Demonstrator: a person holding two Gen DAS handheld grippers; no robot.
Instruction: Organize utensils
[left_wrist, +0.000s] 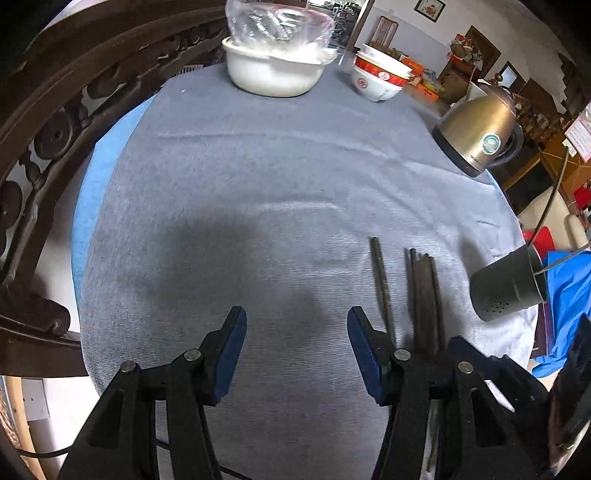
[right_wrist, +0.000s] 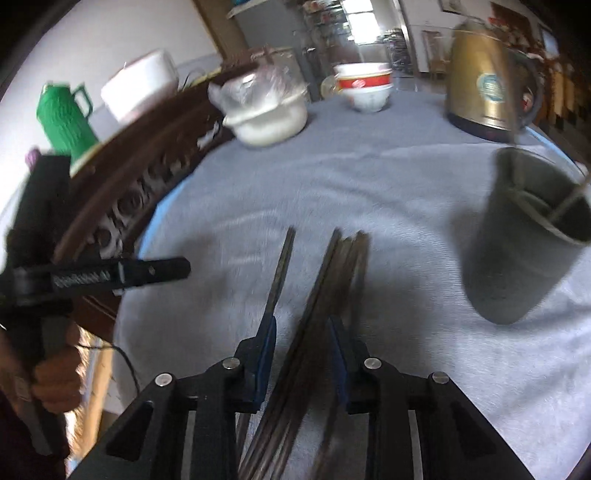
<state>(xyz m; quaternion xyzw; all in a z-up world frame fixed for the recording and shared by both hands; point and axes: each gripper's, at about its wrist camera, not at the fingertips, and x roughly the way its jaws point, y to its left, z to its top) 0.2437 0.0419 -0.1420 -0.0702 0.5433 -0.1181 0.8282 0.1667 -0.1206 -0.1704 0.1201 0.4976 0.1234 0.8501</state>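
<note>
I'm seeing a bundle of dark, slim, square-section chopsticks (right_wrist: 325, 295) lying on the grey ribbed tablecloth (left_wrist: 258, 166) near the table's right edge. I'm counting one stick apart on the left and about three or four bunched; the blur is hiding the exact count. My right gripper (right_wrist: 303, 332) with its blue pads is straddling the bunch, jaws narrowed around it; whether the pads are pressing I cannot tell. My left gripper (left_wrist: 297, 332) is hanging spread over bare cloth, nothing between its jaws. One matte grey perforated utensil holder (right_wrist: 517, 251) is sitting tilted at the right edge. At the far edge: one white ceramic pot (left_wrist: 273, 74) under crinkled plastic, two stacked red-banded bowls (left_wrist: 380, 79), one brassy metal kettle (left_wrist: 480, 133).
</note>
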